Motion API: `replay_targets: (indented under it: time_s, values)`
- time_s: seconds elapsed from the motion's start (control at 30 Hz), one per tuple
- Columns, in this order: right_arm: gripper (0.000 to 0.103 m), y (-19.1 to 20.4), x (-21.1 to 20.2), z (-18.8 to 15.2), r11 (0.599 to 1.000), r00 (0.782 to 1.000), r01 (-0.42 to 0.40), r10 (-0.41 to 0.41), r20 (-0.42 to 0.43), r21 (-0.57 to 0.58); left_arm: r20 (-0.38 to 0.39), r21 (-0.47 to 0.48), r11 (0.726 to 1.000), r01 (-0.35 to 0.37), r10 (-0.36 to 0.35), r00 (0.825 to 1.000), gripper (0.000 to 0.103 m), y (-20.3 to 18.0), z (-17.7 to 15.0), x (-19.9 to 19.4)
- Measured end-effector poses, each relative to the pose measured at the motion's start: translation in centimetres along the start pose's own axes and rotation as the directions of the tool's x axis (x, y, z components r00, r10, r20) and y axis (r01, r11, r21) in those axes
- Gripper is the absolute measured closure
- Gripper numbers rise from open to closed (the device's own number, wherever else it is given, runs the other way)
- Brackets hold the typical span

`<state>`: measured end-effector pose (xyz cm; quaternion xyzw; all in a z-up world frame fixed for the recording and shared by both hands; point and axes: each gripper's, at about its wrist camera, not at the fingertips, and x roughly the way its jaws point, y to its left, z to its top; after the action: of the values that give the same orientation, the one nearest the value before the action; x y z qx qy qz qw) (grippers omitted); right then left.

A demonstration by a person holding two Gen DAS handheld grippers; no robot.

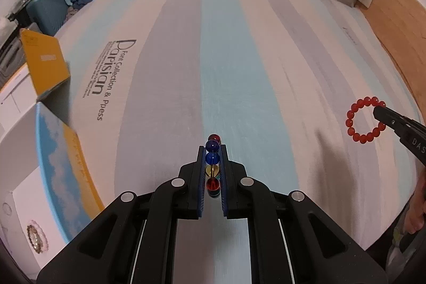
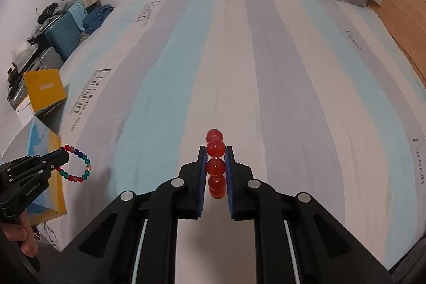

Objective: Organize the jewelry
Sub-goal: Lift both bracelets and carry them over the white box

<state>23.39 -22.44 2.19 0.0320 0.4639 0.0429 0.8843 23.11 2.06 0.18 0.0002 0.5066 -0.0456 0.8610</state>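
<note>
Here the left tongs pinch a bracelet of red, blue, yellow and green glass beads and the right tongs pinch a red bead bracelet, both up over the striped bed, probably to carry them to the yellow-and-blue box.

right hand-held gripper pinches red bead bracelet | left hand-held gripper holds multicolour bracelet | striped bed

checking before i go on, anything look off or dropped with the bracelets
Nothing stands out. The left gripper is shut on the multicoloured bracelet, the right gripper on the red bracelet. Both loops hang whole above the striped bed.
</note>
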Motion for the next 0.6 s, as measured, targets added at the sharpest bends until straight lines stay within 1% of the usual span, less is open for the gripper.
replay_targets:
  time_s: [0.27,0.37,0.6]
  values:
    - [0.091,3.0,-3.2,-0.9,0.999,0.999,-0.022,0.023,0.029,-0.035,0.029,-0.012,1.0,-0.022,0.022,0.999,0.095,1.5,-1.0,-3.5]
    - [0.091,4.2,-3.9,-1.1,0.998,0.999,-0.031,0.033,0.036,-0.048,0.039,-0.026,0.999,-0.03,0.031,0.999,0.095,2.6,-1.4,-4.9]
    - [0.091,8.4,-5.5,-1.4,0.994,0.997,-0.06,0.065,0.051,-0.089,0.06,-0.053,0.997,-0.05,0.053,0.997,0.095,5.5,-2.7,-7.9]
